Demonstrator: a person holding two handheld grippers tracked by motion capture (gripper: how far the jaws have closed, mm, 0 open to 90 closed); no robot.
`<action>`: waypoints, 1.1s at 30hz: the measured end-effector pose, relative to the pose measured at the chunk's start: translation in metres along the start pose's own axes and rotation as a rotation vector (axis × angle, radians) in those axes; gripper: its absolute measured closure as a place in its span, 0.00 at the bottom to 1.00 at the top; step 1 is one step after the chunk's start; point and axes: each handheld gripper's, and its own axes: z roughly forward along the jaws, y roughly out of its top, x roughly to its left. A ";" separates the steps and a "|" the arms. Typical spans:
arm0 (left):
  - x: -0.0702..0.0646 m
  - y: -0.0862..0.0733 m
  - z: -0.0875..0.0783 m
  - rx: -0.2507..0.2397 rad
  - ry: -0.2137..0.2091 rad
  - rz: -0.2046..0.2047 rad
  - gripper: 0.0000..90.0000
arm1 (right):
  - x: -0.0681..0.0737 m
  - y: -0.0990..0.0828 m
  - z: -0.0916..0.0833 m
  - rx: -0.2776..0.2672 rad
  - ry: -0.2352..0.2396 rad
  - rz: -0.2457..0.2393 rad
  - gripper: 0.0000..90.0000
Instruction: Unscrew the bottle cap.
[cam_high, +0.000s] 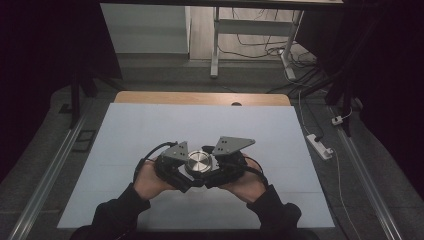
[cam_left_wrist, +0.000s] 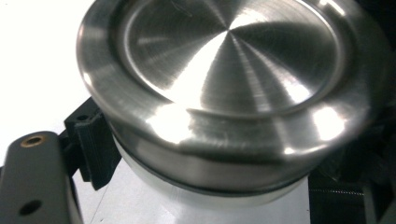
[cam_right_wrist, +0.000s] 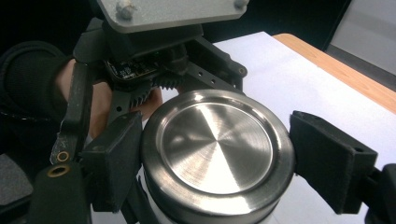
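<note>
A round steel-lidded container (cam_high: 199, 162) is sitting upright between both grippers, toward the near edge of the bench (cam_high: 125, 130), midway between its side edges. The left gripper (cam_high: 176, 172) is clamping its white body below the lid. The right gripper (cam_right_wrist: 217, 154) is closing its jaws on the lid's (cam_right_wrist: 215, 151) rim from either side. Both hands are equally near.

No text, label, brand, number or sign can be read anywhere in these views. The brushed metal lid (cam_right_wrist: 217, 151) at the centre of the right gripper view bears only fine circular machining marks, and the grey plate (cam_right_wrist: 168, 11) at the top of that view shows only screw heads, no lettering.
</note>
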 end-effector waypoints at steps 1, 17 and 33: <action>0.000 0.000 0.000 -0.003 -0.012 0.003 0.18 | -0.001 0.000 -0.001 0.002 0.014 -0.004 0.22; -0.004 -0.001 -0.005 -0.036 -0.174 0.094 0.18 | -0.011 0.003 -0.020 -0.063 0.225 -0.035 0.22; 0.006 -0.005 -0.014 -0.051 -0.079 0.024 0.18 | -0.023 0.003 -0.036 -0.111 0.120 0.000 0.22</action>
